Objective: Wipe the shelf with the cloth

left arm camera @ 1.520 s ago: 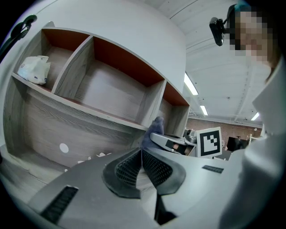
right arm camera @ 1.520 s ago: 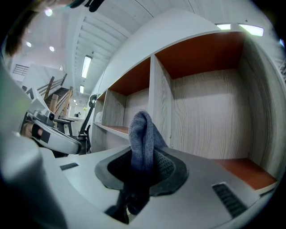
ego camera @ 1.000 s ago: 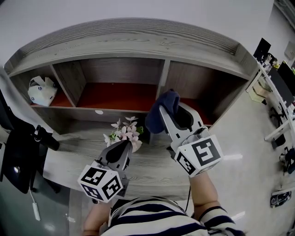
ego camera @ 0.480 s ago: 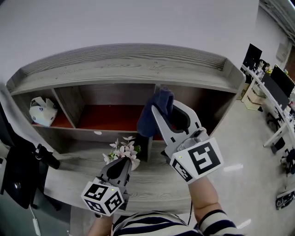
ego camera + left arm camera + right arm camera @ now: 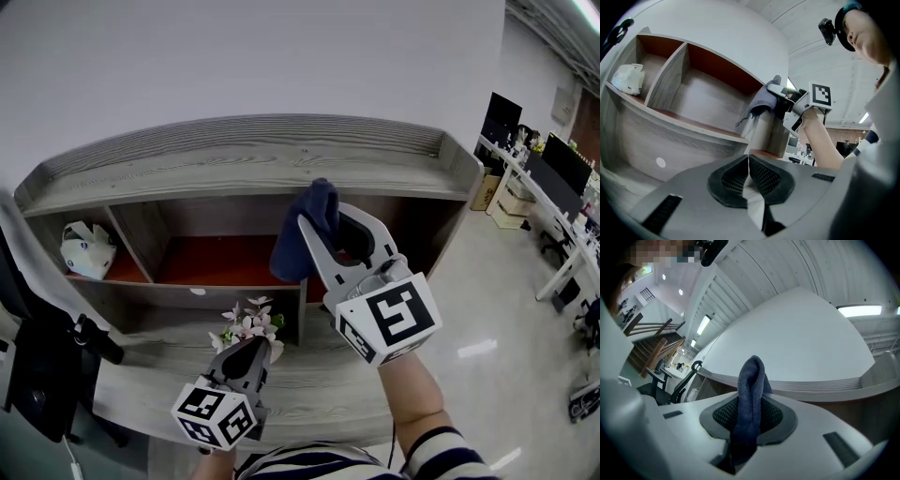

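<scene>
Head view, grey wood shelf [image 5: 234, 161] against white wall [image 5: 234, 66], right gripper [image 5: 323, 217] pinching blue cloth [image 5: 298, 246], left gripper [image 5: 251, 347] closed, empty

cloth [image 5: 300, 242] in right gripper [image 5: 322, 214] before shelf [image 5: 244, 155] middle, flowers [image 5: 248, 323] on ledge [image 5: 141, 375] below, bag [image 5: 89, 248] in left compartment

one shelf [image 5: 234, 157], one cloth [image 5: 294, 253], two tongs [image 5: 255, 345] [image 5: 323, 216]

Long grey wooden shelf [image 5: 244, 155] against the white wall, open compartments floored red-brown, pale flowers [image 5: 247, 325] on its lower ledge, white crumpled bundle [image 5: 89, 249] in the compartment up-left of the flowers
</scene>
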`<state>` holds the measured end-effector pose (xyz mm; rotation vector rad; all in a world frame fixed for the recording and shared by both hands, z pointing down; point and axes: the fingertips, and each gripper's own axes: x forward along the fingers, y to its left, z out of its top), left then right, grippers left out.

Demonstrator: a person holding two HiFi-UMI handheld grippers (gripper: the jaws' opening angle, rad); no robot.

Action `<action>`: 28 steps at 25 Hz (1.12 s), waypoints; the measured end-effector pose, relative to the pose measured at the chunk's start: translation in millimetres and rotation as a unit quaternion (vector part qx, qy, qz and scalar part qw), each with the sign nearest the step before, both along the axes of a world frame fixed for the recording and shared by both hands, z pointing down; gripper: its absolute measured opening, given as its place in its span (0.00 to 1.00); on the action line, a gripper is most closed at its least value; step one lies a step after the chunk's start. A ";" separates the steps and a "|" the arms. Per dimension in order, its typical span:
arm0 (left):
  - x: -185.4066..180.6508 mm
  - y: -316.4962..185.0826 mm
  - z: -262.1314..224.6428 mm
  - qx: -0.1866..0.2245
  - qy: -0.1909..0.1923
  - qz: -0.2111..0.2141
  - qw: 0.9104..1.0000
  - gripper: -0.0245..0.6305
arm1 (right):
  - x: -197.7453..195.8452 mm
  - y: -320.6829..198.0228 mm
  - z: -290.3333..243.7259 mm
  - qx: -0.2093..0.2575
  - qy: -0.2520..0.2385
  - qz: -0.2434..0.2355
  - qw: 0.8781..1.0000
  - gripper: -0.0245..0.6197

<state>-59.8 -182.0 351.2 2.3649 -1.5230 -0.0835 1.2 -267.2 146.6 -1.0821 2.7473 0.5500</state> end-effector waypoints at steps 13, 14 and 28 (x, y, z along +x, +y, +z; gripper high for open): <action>18.2 -2.9 0.8 -0.001 0.000 0.027 1.000 0.07 | 67.1 -16.5 1.1 -0.009 -0.020 0.077 0.997 0.20; 21.0 -3.2 1.2 -0.001 0.000 0.030 1.000 0.07 | 75.0 -17.8 1.4 -0.010 -0.021 0.086 0.996 0.20; 63.2 -11.8 -3.6 0.003 -0.014 0.084 0.996 0.07 | 165.9 -37.3 8.3 -0.027 -0.030 0.183 0.982 0.20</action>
